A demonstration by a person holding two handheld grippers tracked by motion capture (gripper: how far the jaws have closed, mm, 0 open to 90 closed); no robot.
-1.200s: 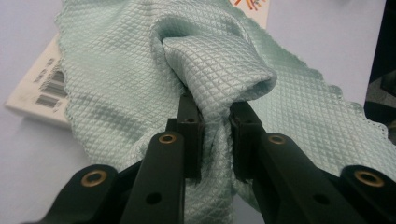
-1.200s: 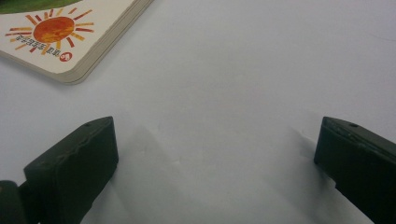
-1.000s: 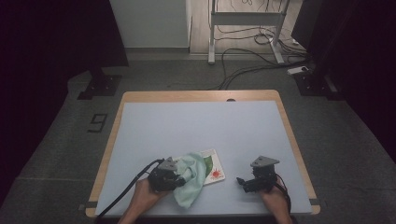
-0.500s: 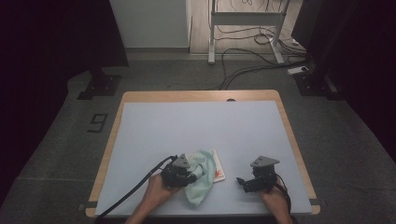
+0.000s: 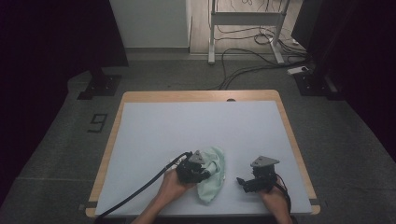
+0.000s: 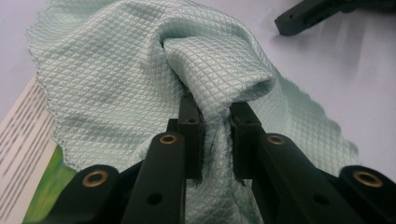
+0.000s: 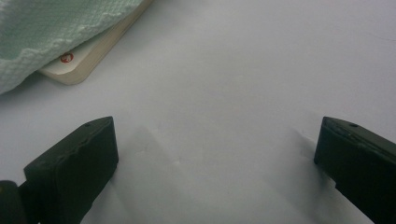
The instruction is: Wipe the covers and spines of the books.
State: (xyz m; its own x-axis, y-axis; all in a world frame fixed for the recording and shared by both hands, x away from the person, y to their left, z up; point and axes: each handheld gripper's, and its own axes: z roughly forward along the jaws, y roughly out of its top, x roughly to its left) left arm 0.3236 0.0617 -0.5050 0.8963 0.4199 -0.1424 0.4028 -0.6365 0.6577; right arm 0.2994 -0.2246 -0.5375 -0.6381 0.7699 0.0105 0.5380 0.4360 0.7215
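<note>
From the high view, the left tool point(image 5: 198, 169) sits at the near edge of the surface point(image 5: 187, 126) with the pale green cloth point(image 5: 212, 179) bunched against it, while the right tool point(image 5: 254, 179) rests well apart, likely kept clear. In the left gripper view, the left tool's jaws are nearly closed, pinching a raised fold of cloth, probably to drag it across the booklet point(image 6: 28, 154) beneath. In the right gripper view, the right tool's jaws stand wide apart, holding nothing, and the cloth covers most of the booklet, one corner showing.
</note>
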